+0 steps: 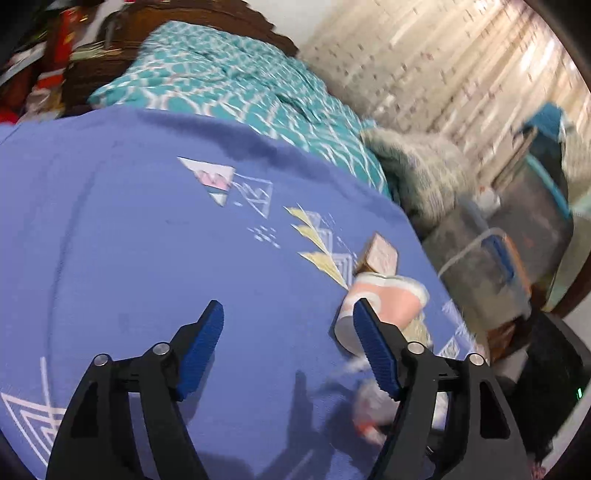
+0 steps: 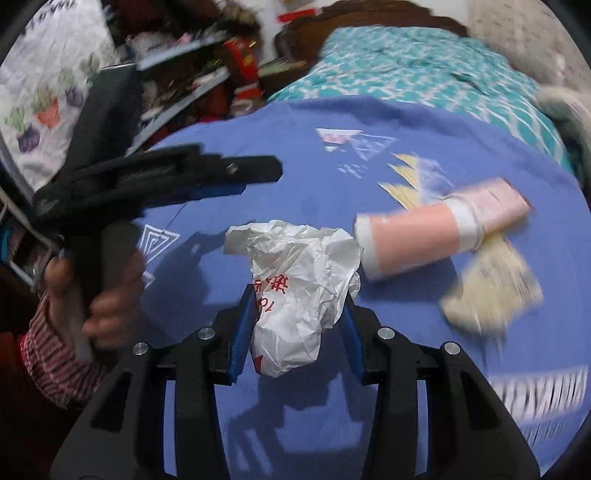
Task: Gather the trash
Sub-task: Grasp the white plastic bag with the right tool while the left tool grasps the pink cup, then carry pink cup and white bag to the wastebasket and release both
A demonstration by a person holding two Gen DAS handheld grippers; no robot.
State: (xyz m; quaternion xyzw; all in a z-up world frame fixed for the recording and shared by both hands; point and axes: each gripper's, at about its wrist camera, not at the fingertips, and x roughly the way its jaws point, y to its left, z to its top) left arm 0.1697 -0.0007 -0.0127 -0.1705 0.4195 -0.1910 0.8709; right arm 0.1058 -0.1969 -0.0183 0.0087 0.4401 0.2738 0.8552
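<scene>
My right gripper [image 2: 297, 295] is shut on a crumpled white plastic bag [image 2: 295, 273] with red print, held just above the blue bedspread [image 2: 295, 177]. A pink paper cup [image 2: 410, 236] lies on its side to the right, next to a pink carton [image 2: 498, 201] and a tan crumpled wrapper [image 2: 491, 291]. My left gripper [image 1: 288, 310] is open and empty over the bedspread [image 1: 147, 221]; the cup [image 1: 384, 302] lies by its right finger, with the carton [image 1: 382, 254] behind. The left gripper also shows in the right wrist view [image 2: 258, 177], at the left.
A teal patterned quilt [image 1: 240, 81] covers the far bed under a dark wooden headboard [image 1: 199, 18]. Right of the bed are a fluffy grey blanket [image 1: 417, 173] and plastic storage bins [image 1: 517, 221]. Cluttered shelves [image 2: 192, 74] stand at the left.
</scene>
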